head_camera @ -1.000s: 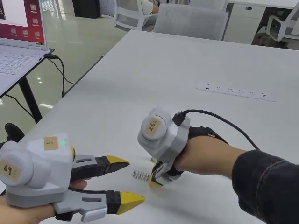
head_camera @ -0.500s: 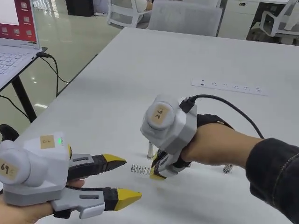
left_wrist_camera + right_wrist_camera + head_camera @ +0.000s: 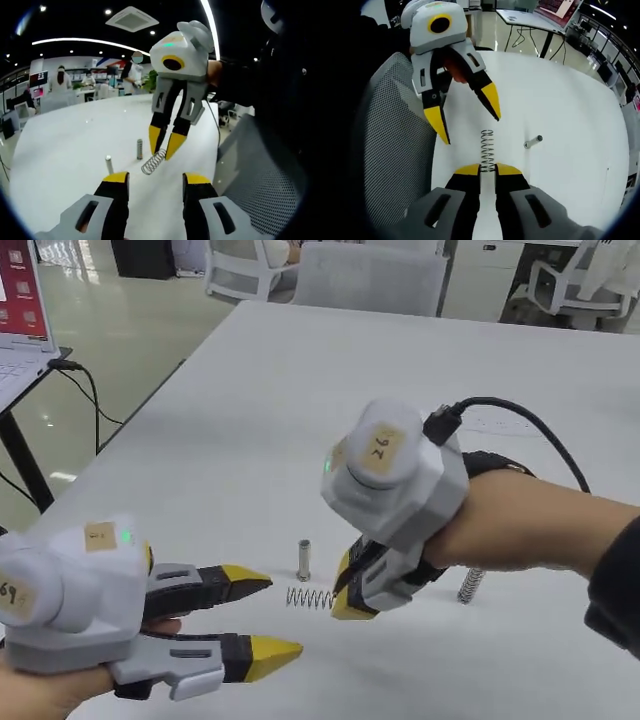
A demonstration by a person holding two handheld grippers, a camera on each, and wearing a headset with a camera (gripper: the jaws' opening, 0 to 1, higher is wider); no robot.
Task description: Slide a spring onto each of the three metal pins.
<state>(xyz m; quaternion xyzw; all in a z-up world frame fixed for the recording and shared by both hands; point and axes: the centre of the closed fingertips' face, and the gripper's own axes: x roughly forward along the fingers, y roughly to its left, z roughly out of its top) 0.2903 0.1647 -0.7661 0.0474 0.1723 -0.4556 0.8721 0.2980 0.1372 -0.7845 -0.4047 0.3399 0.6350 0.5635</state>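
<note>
At table [image 3: 300, 420] front edge: right gripper [image 3: 350, 606], clamped on spring [image 3: 308, 597], has lifted. Pin [image 3: 303, 560] now uncovered just beside spring, so threading next. Left gripper [image 3: 272, 617] gaping, empty.

Your counter [image 3: 300, 390]: white, matte top. Off its left edge a laptop [image 3: 15, 300] sits open on a side stand with a black leg [image 3: 20, 455]. A dark cable [image 3: 85, 390] runs down from the stand over the glossy floor [image 3: 130, 330]. A grey chair [image 3: 370, 275] stands at the counter's far end. In the left gripper view, a grey mesh chair back [image 3: 260, 165] is just beside the counter's edge, with a ceiling vent [image 3: 132, 19] overhead.
</note>
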